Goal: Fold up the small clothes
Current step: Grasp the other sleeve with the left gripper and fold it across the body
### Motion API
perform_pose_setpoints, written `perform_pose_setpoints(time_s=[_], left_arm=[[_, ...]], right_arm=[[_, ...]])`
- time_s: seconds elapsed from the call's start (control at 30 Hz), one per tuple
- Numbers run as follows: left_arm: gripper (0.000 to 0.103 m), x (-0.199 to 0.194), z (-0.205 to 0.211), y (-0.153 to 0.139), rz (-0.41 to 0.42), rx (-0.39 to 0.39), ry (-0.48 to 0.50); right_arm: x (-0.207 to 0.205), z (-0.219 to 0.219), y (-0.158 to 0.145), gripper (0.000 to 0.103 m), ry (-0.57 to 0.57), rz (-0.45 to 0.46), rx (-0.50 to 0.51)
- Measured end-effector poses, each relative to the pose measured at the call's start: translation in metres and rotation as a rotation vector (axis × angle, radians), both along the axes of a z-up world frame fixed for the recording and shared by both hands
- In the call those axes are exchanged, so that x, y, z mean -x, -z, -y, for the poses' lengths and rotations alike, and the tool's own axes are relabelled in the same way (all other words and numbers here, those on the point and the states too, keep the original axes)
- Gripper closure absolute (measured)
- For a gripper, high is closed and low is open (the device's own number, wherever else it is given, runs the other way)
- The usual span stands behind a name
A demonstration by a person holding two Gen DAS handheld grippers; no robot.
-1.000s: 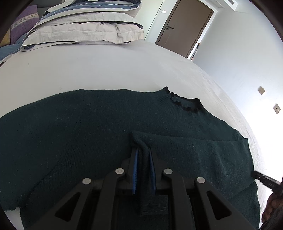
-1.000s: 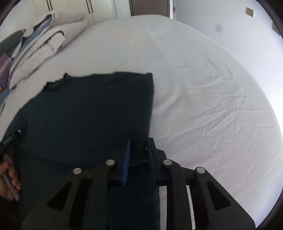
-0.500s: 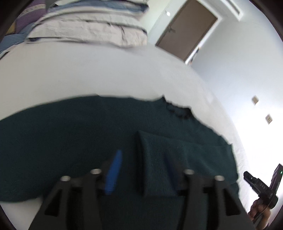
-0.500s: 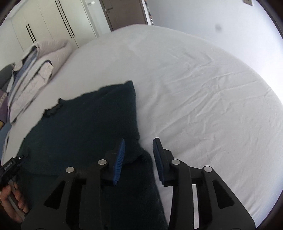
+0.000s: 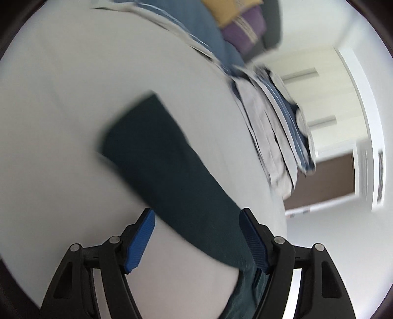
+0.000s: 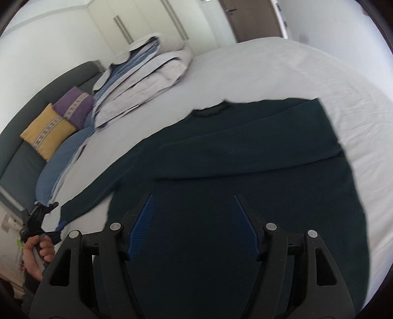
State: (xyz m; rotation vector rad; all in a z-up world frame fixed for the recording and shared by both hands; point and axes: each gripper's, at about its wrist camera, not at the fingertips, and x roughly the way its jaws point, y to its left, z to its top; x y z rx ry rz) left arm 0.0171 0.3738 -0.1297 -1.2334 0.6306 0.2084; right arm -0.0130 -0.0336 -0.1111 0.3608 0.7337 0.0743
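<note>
A dark green sweater [image 6: 245, 171] lies flat on the white bed [image 6: 307, 68], its right sleeve folded across the chest and its left sleeve [image 6: 98, 189] stretched out to the left. My right gripper [image 6: 192, 225] is open and empty above the sweater's lower body. My left gripper [image 5: 196, 240] is open and empty over the outstretched left sleeve [image 5: 167, 159], which runs away from between its blue pads. The left wrist view is blurred. The left gripper also shows in the right wrist view [image 6: 39, 220], near the sleeve's cuff.
A stack of folded grey and blue bedding [image 6: 147, 68] lies at the head of the bed. Yellow [image 6: 46, 130] and purple [image 6: 73, 105] cushions lean on a dark headboard. A brown door [image 6: 250, 17] and white wardrobes stand beyond the bed.
Both grippers let go of the sweater and opened wide. The left gripper swung left to the outstretched sleeve. The right gripper pulled back over the sweater's body.
</note>
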Motion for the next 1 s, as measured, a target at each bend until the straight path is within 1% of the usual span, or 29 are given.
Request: perform_pose_setpoints(time_s=[0.03,0.07,0.13,0.2,0.27,0.3,0.33,0.37,0.4,0.43,0.47,0.53,0.57,0.6,0.63,0.67,0.73,0.77,0.83,0.87,0.93,1.0], left_arm=[[0.030,0.004,-0.008,0.004,0.007,0.033,-0.024],[0.030,0.008,-0.017,0.011,0.014,0.087,-0.054],[0.030,0.013,-0.027,0.023,0.024,0.168,-0.107],[0.031,0.013,-0.024,0.028,0.022,0.189,-0.147],[0.031,0.008,-0.027,0.029,0.028,0.173,-0.170],[0.034,0.004,-0.032,0.029,0.034,0.161,-0.180],[0.045,-0.003,-0.033,0.029,0.033,0.151,-0.187],[0.053,-0.010,-0.037,0.030,0.029,0.144,-0.191],[0.073,-0.017,-0.043,0.032,0.029,0.137,-0.187],[0.090,-0.025,-0.046,0.033,0.009,0.119,-0.172],[0.095,-0.030,-0.048,0.033,-0.010,0.098,-0.161],[0.095,-0.033,-0.042,0.017,-0.004,0.012,-0.127],[0.095,-0.040,-0.032,0.002,0.002,-0.066,-0.091],[0.095,-0.049,-0.018,-0.015,0.015,-0.142,-0.047],[0.095,-0.055,-0.008,-0.025,0.022,-0.185,-0.019],[0.095,-0.068,0.011,-0.043,0.034,-0.253,0.037],[0.095,-0.085,0.045,-0.066,0.054,-0.340,0.124],[0.095,-0.099,0.076,-0.084,0.069,-0.415,0.196],[0.095,-0.119,0.124,-0.106,0.095,-0.511,0.288],[0.095,-0.132,0.164,-0.120,0.112,-0.583,0.367],[0.095,-0.144,0.222,-0.132,0.131,-0.672,0.478],[0.095,-0.155,0.292,-0.136,0.154,-0.758,0.590]], right_arm=[[-0.001,-0.013,0.002,0.039,-0.011,-0.003,-0.001],[0.001,-0.024,0.004,0.039,-0.019,-0.005,-0.001],[0.000,-0.043,0.008,0.039,-0.032,-0.012,-0.006],[0.001,-0.053,0.010,0.039,-0.035,-0.014,-0.009],[0.007,-0.062,0.009,0.039,-0.038,-0.011,-0.007],[0.013,-0.062,0.006,0.039,-0.038,-0.009,-0.006],[0.017,-0.062,0.005,0.039,-0.035,-0.008,-0.005],[0.022,-0.062,0.004,0.039,-0.031,-0.007,-0.006],[0.022,-0.054,0.000,0.039,-0.029,-0.006,-0.009],[0.024,-0.050,-0.001,0.039,-0.023,-0.002,-0.013],[0.030,-0.041,-0.005,0.039,-0.017,-0.001,-0.018],[0.033,-0.027,-0.005,0.040,-0.001,0.004,-0.026],[0.036,-0.018,-0.006,0.040,0.006,0.006,-0.030],[0.039,-0.011,-0.004,0.040,0.016,0.006,-0.035],[0.043,-0.004,-0.002,0.040,0.028,0.004,-0.044],[0.045,0.004,0.000,0.040,0.038,0.002,-0.052],[0.051,0.021,0.004,0.040,0.065,0.004,-0.072],[0.056,0.030,0.006,0.041,0.081,0.006,-0.084],[0.065,0.048,0.010,0.041,0.115,0.011,-0.105],[0.071,0.059,0.011,0.041,0.136,0.015,-0.116],[0.081,0.079,0.015,0.041,0.176,0.019,-0.138],[0.094,0.100,0.019,0.041,0.217,0.026,-0.155]])
